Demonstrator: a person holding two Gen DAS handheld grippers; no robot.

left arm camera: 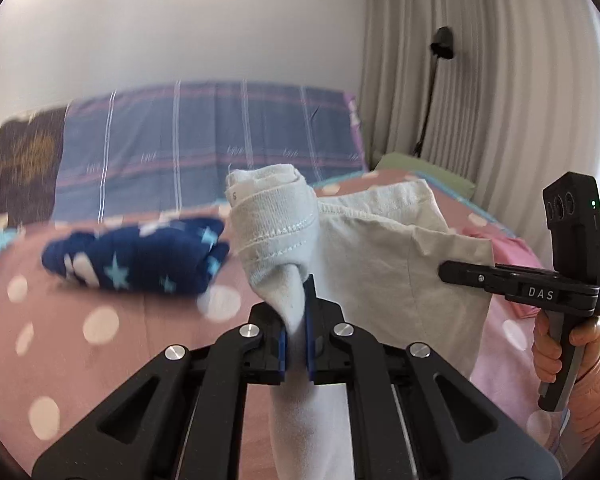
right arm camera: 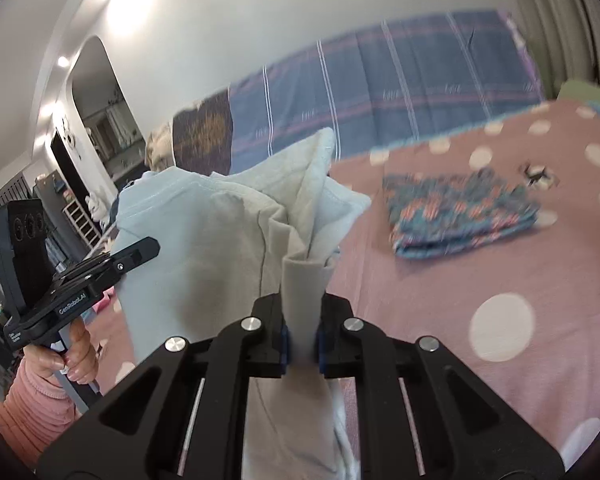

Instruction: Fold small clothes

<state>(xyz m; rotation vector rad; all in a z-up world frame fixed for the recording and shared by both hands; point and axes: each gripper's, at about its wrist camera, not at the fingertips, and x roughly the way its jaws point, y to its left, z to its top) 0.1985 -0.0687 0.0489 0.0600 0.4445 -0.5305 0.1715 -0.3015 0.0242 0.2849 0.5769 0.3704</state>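
My left gripper (left arm camera: 296,316) is closed tight on a bunched edge of the pale garment (left arm camera: 396,264). The cloth is squeezed between the two blue pads (left arm camera: 309,320) and a ribbed white hem with double stitching stands up above them like a soft roll. My right gripper (right arm camera: 303,336) is also closed, and it pinches a narrow fold of the same garment (right arm camera: 220,240), which rises from the jaws as a thin cone. The garment is a light beige knit, matte and a little wrinkled, and it hangs in the air between my two grippers, above the bed.

The bedsheet (left arm camera: 100,344) is dusty pink cotton with big white dots. On it, in the left wrist view, lies a dark blue cloth with pale stars (left arm camera: 140,256), folded into a thick, soft bundle. In the right wrist view I see a folded cloth with a small teal and red print (right arm camera: 460,208), flat and rectangular, lying on the sheet beyond my right gripper. Behind the bed stands a headboard cover (left arm camera: 212,136) of blue checked fabric with pink and white lines. A grey curtain (left arm camera: 480,80) falls in long vertical pleats at the right side. Both views are somewhat blurred.
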